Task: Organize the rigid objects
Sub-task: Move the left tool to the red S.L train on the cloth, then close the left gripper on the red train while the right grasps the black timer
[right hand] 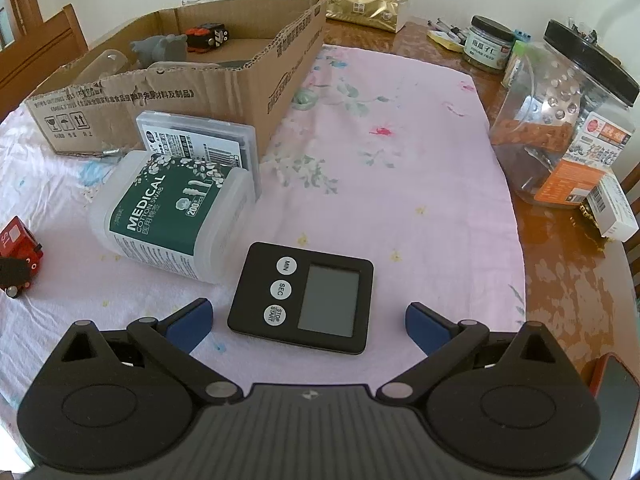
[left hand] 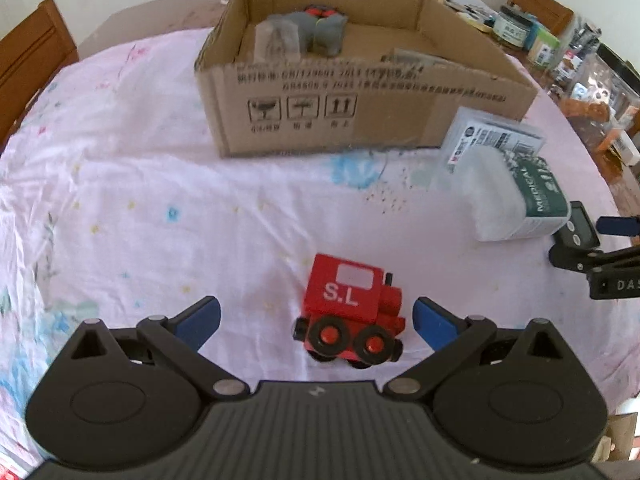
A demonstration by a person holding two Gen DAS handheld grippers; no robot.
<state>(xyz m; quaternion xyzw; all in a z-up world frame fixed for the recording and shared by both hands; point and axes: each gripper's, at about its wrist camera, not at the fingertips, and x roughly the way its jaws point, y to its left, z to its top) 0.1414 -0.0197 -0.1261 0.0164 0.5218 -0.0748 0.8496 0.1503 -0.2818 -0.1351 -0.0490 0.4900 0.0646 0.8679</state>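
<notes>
Hovering wide open and empty, the left gripper (left hand: 316, 320) framed a red toy train (left hand: 352, 308) standing on the pink cloth (left hand: 140, 184) before the cardboard box (left hand: 360, 116), while the right gripper (right hand: 308, 322), equally spread, flanked a black timer (right hand: 304, 298), seemingly without touching it.

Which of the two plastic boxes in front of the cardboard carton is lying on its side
The cotton swab box with the green "Medical" label; it lies tipped over on the cloth. The flat clear case behind it leans against the cardboard carton instead.
</notes>
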